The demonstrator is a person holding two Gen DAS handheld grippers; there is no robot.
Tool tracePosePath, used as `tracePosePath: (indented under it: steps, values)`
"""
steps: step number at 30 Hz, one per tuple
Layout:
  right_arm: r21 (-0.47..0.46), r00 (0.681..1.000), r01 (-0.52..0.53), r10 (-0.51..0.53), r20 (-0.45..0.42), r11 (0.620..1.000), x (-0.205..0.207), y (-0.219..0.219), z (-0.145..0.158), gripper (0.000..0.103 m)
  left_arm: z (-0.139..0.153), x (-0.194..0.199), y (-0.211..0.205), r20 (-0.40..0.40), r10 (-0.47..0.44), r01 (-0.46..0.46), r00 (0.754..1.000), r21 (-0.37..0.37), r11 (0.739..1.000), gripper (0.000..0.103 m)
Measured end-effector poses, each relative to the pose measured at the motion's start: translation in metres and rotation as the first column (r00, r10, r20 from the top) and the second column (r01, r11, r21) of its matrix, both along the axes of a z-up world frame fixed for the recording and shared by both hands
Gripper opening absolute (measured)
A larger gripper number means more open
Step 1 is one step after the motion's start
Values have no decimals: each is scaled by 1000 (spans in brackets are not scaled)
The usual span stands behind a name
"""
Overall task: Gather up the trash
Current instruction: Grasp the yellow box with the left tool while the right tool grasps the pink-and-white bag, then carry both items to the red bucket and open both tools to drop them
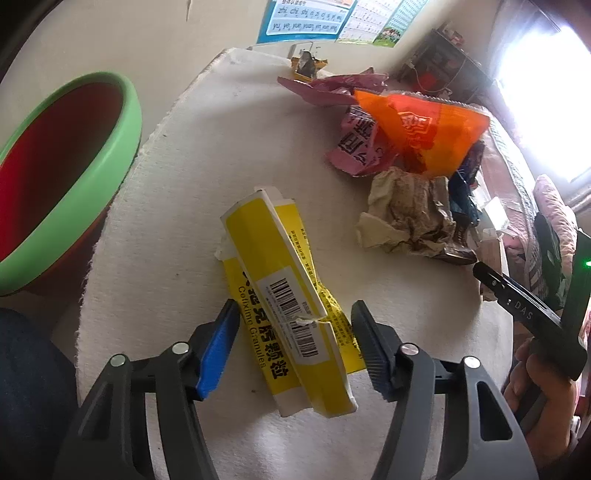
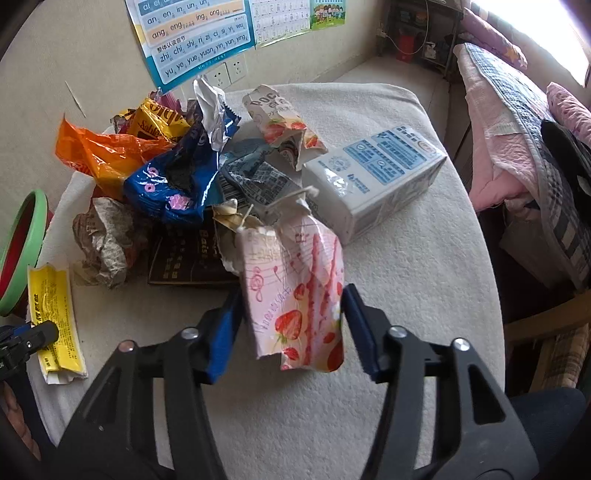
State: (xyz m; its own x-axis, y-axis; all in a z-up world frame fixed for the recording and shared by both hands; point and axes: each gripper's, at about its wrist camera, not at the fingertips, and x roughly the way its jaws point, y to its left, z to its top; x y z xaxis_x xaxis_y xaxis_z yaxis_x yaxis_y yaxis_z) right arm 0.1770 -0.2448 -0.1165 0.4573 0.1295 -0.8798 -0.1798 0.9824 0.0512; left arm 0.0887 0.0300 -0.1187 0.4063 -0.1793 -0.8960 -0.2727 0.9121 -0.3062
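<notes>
Left wrist view: mounted just behind the left gripper (image 1: 295, 343), looking forward and down along its fingers at close range onto the table (image 1: 177, 177), facing the far wall with its pinyin poster (image 1: 306, 18). Green-rimmed bin (image 1: 74, 173) at the left edge, right gripper (image 1: 517, 306) entering from the right edge.

Right wrist view: mounted just behind the right gripper (image 2: 291, 328), likewise looking forward and down, close over the table (image 2: 406, 295), toward the same poster (image 2: 192, 37), bed (image 2: 517, 129) on the right.

Shared between both: yellow box (image 1: 291, 306) (image 2: 55, 314), orange wrapper (image 1: 424, 129) (image 2: 99, 151), crumpled paper (image 1: 406, 210) (image 2: 103, 240), bin rim (image 2: 22, 251), poster wall.
</notes>
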Motion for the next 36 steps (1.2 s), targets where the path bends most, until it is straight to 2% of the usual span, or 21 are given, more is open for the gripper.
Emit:
tracePosePath:
  steps: [2, 3, 5, 8, 11, 16, 21, 36]
  values:
    - [10, 1000, -3, 3, -6, 1000, -1, -1, 3, 50, 2, 0, -1, 6, -7, 7, 1000, -6, 1000, 54]
    - [13, 1000, -2, 2, -3, 1000, -4, -2, 6, 50, 4, 0, -2, 12, -12, 13, 1000, -11, 1000, 39]
    - [19, 1000, -2, 2, 10, 1000, -9, -3, 15, 50, 9, -2, -5, 22, -20, 20, 1000, 2, 1000, 34]
    - [21, 999, -16, 15, 44, 1000, -14, -2, 29, 50, 16, -4, -9, 35, -47, 47, 998, 5, 999, 19]
    - [8, 997, -32, 31, 77, 999, -22, 2, 40, 50, 18, -5, -13, 39, -73, 72, 997, 19, 997, 17]
    - [7, 995, -35, 35, 90, 999, -30, 1, 44, 50, 19, -7, -14, 47, -76, 77, 996, -14, 997, 14]
    - [8, 990, -70, 69, 125, 997, -38, 7, 57, 50, 28, -10, -13, 68, -83, 84, 994, -15, 996, 13]
    - [42, 972, -162, 152, 180, 986, -49, 56, 85, 50, 69, -23, 5, 158, -104, 93, 982, 76, 993, 12]
